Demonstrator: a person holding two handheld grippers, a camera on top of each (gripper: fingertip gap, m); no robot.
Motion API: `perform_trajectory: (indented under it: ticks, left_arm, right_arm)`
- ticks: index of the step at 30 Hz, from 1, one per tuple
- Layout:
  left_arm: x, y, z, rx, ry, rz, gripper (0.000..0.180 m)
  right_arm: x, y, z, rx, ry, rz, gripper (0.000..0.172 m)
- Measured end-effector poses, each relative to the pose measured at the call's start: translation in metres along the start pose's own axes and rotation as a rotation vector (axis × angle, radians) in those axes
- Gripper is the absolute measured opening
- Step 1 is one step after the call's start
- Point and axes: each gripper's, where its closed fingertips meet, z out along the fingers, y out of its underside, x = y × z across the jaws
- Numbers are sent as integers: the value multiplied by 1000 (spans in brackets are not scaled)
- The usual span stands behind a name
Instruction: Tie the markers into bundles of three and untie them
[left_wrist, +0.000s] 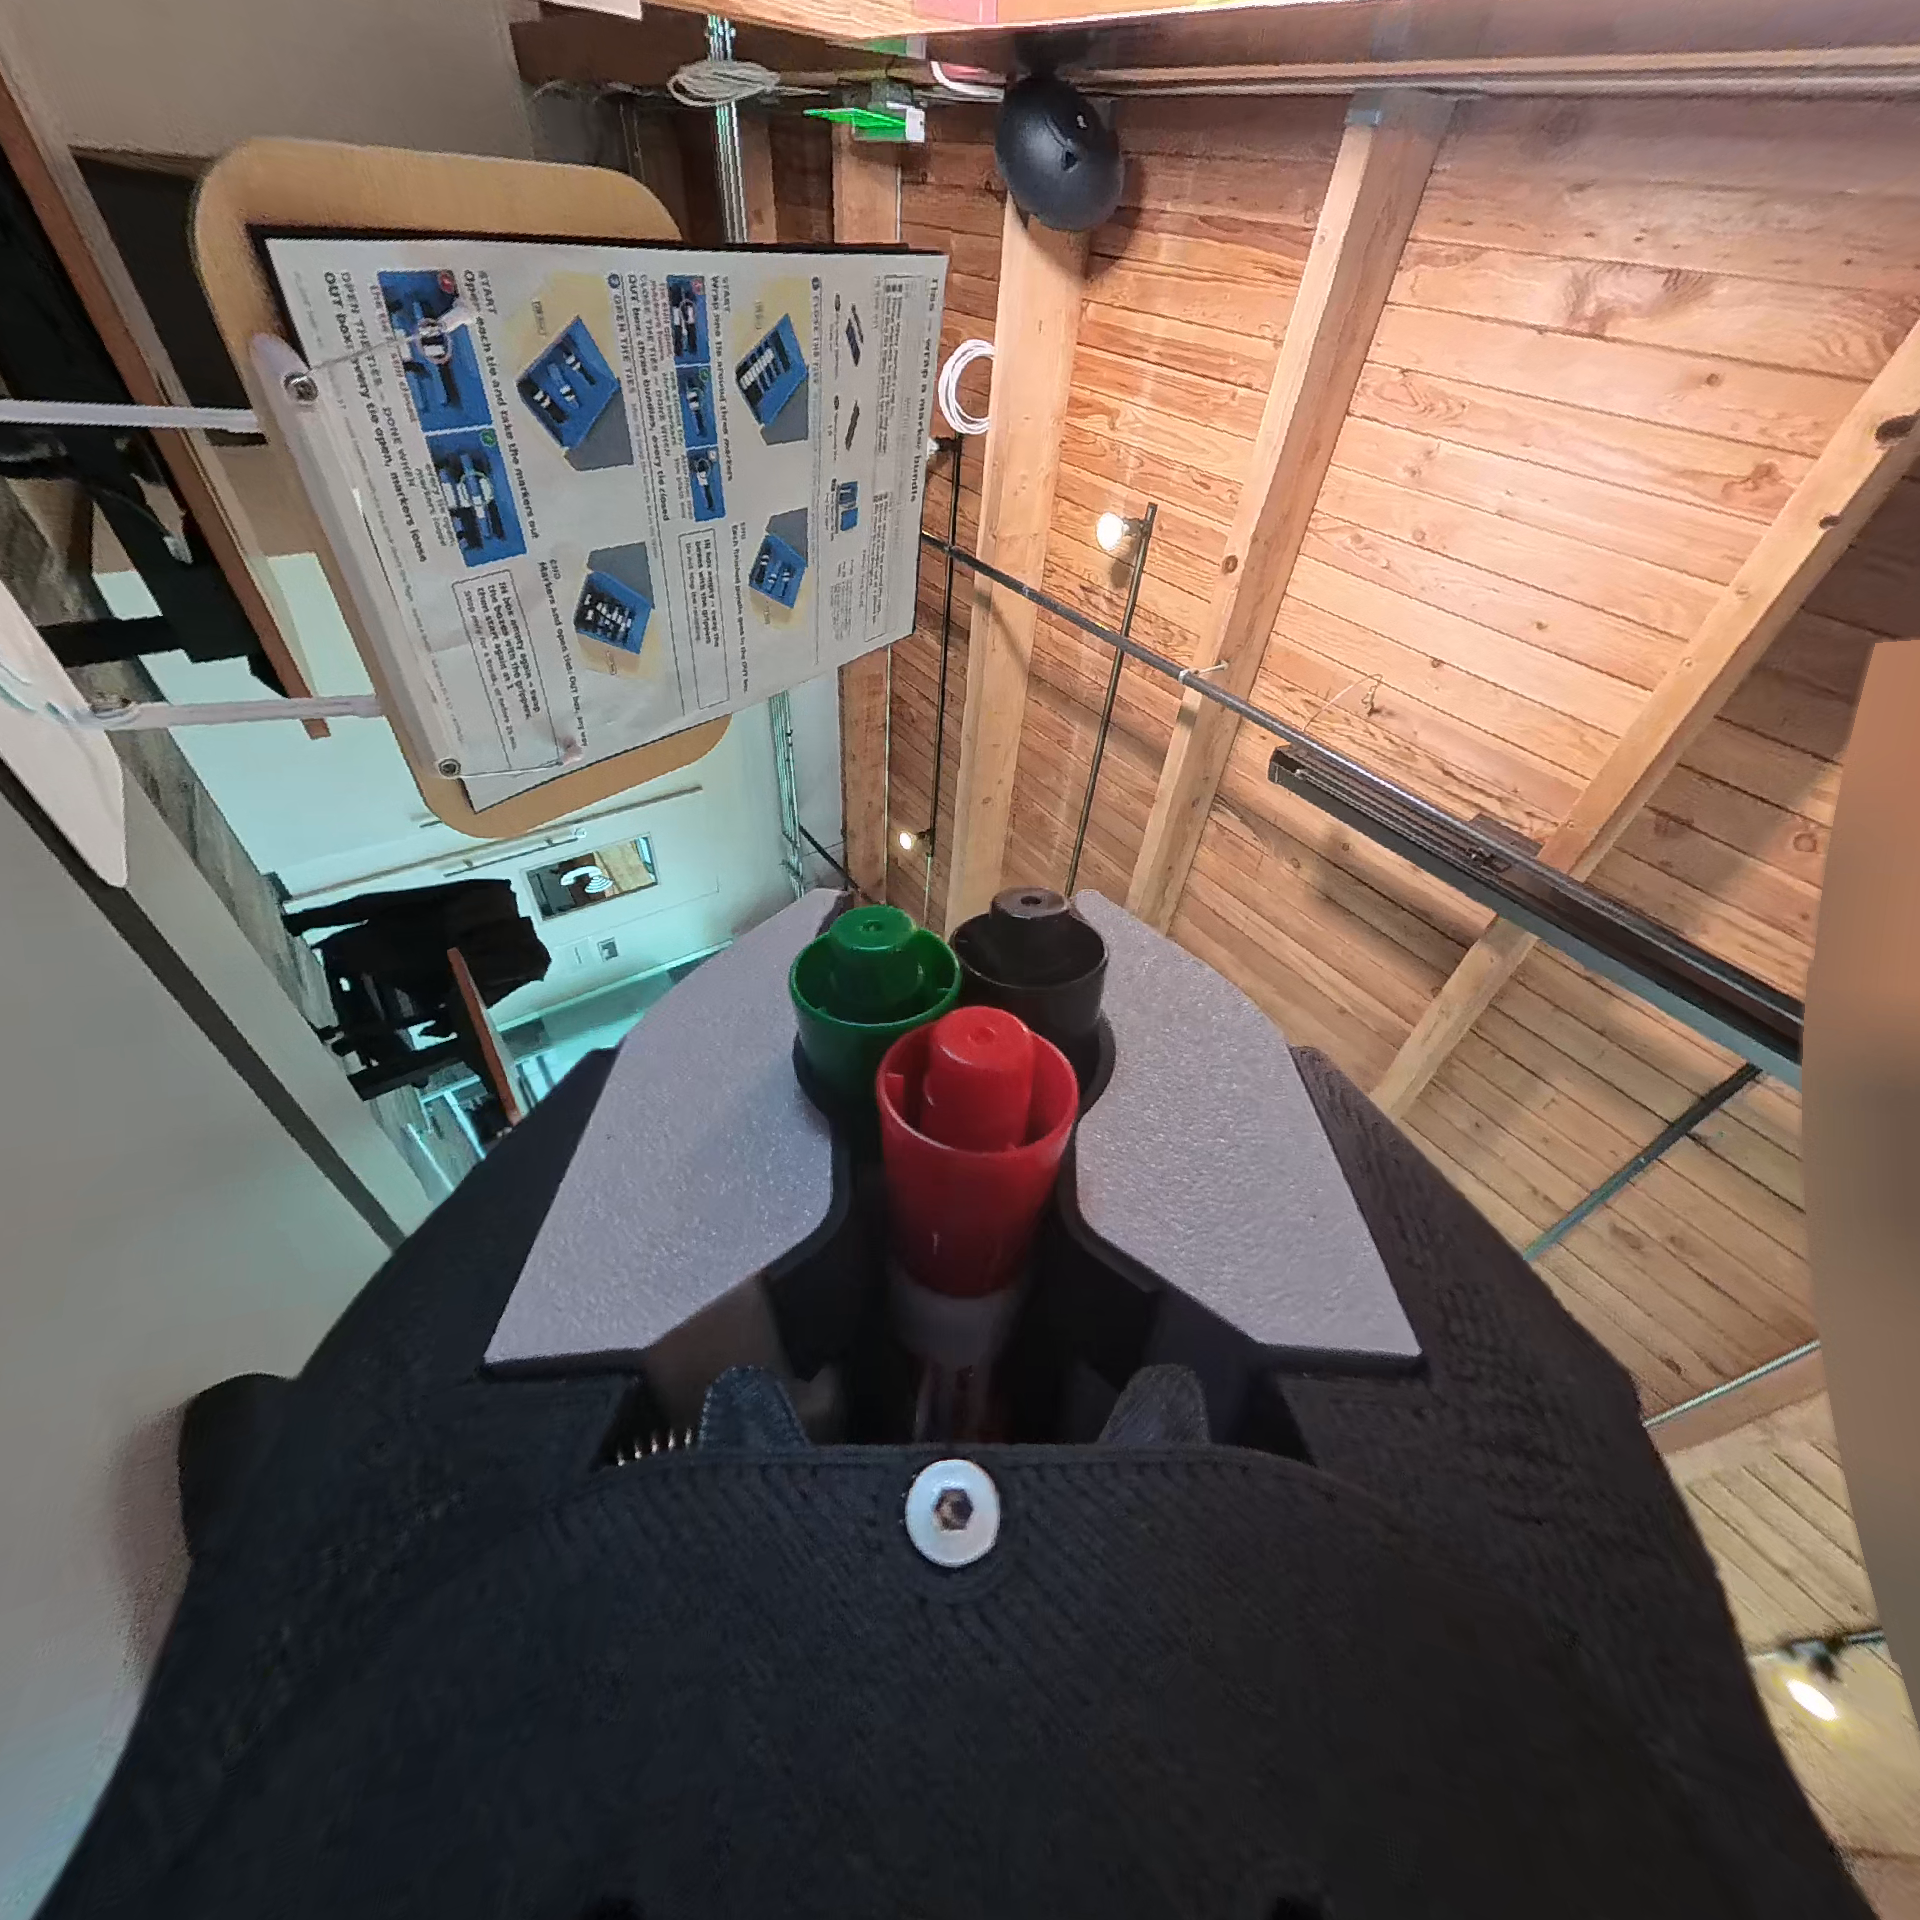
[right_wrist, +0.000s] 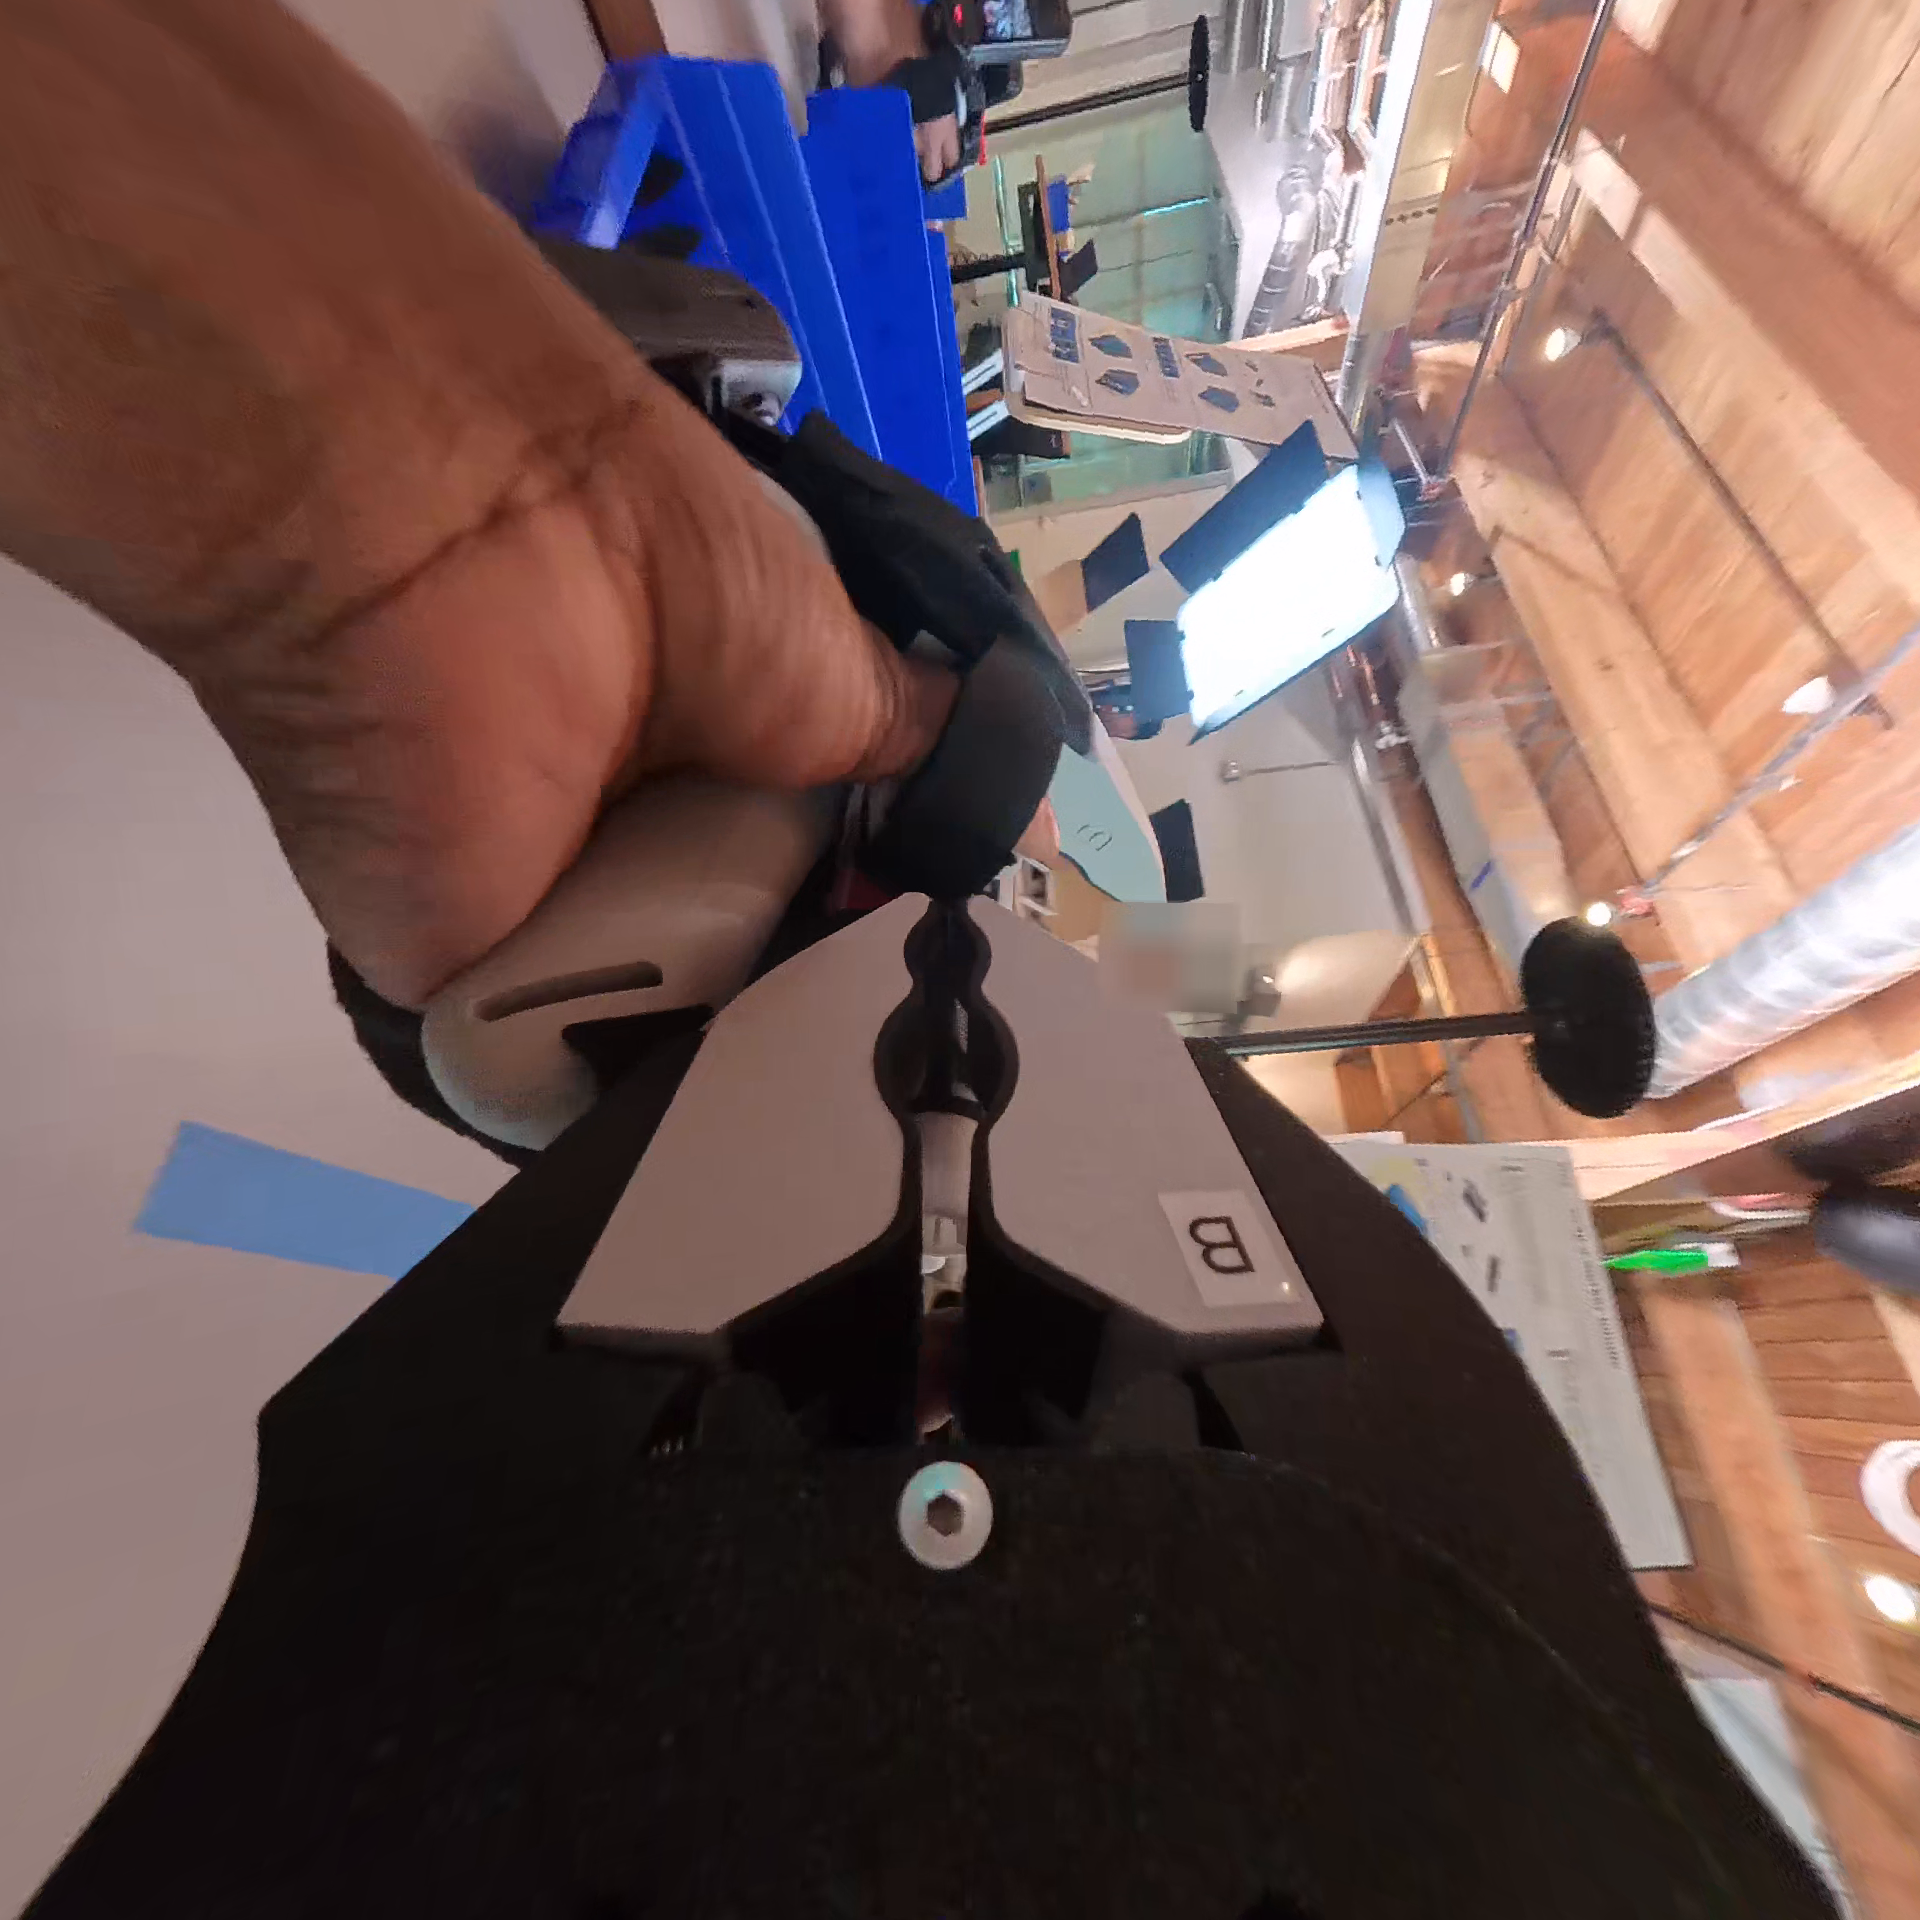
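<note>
In the left wrist view my left gripper (left_wrist: 961, 935) points upward and is shut on a bundle of three markers standing side by side: green (left_wrist: 868, 966), black (left_wrist: 1034, 956) and red (left_wrist: 971, 1122), caps toward the camera. Both grey fingers (left_wrist: 707, 1122) press on the bundle. In the right wrist view my right gripper (right_wrist: 943, 914) is shut, with a thin black tie (right_wrist: 948, 987) pinched between its fingers. The tie runs from the tips into a black mass (right_wrist: 977, 790) just beyond them. A person's hand (right_wrist: 468, 520) grips the left gripper's grey handle (right_wrist: 644, 883) right next to the right gripper's tips.
Blue bins (right_wrist: 831, 260) stand behind the hand on the white table (right_wrist: 125, 935), which has a strip of blue tape (right_wrist: 281, 1205). An instruction sheet on a board (left_wrist: 603, 499) hangs at the left. Wooden walls and beams (left_wrist: 1455, 520) and a lamp panel (right_wrist: 1288, 592) lie beyond. The grippers' ends are close to 8 centimeters from one another.
</note>
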Motion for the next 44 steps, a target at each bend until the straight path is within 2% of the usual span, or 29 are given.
perform_trajectory:
  ticks: [2, 4, 10, 11, 16, 18, 20, 22, 24, 27, 29, 32, 33, 34, 37, 39, 41, 42, 44]
  left_arm:
    - [-2, -1, 0, 3, -4, 8, 37]
    - [-4, -5, -2, 15, -7, 4, 37]
    - [-5, -14, -5, 44, 13, -28, 37]
    - [-5, -15, -5, 44, 14, -29, 37]
    - [-6, -18, -6, 56, 37, -68, 37]
    - [-9, -21, -8, 69, 46, -81, 38]
    - [-18, -24, -13, 80, 41, -96, 38]
    - [-33, -24, -20, 54, -14, -25, 38]
    - [-44, -21, -29, 10, -69, 73, 38]
    - [-39, -14, -34, -79, -88, 252, 38]
    - [-28, -19, -35, -77, -59, 305, 38]
    - [-12, -28, -36, -79, -9, 355, 38]
    - [-6, -31, -37, -86, 5, 374, 38]
    - [-2, -36, -39, -81, 6, 389, 38]
    - [6, -48, -44, -71, 26, 393, 38]
    - [7, -54, -47, -54, 34, 373, 38]
    - [6, -59, -47, -26, 57, 333, 38]
    - [9, -61, -47, -5, 92, 300, 38]
    - [17, -65, -48, 37, 202, 199, 38]
  right_arm:
    - [-2, 0, 0, -12, -11, -26, 1]
    - [-4, 1, 0, -10, -41, 24, 6]
    - [5, -9, -13, 181, -178, 528, 47]
    - [8, -9, -17, 220, -202, 589, 49]
    - [28, -1, -39, 455, -237, 824, 50]
    - [39, 14, -45, 537, -199, 999, 52]
    - [45, 38, -55, 604, -136, 1183, 45]
    - [36, 61, -64, 615, -89, 1346, 39]
    - [16, 76, -69, 543, -65, 1419, 39]
    - [-18, 91, -72, 362, -85, 1445, 37]
    - [-47, 100, -69, 196, -166, 1477, 38]
    - [-92, 106, -67, -64, -322, 1573, 50]
    - [-104, 104, -67, -126, -354, 1603, 58]
    - [-114, 99, -66, -162, -374, 1637, 59]
    - [-142, 97, -55, -315, -392, 1761, 52]
    - [-148, 94, -42, -324, -405, 1866, 49]
    - [-151, 93, -27, -319, -417, 1894, 43]
    - [-152, 93, -20, -314, -428, 1883, 36]
    - [-146, 88, -10, -250, -460, 1869, 6]
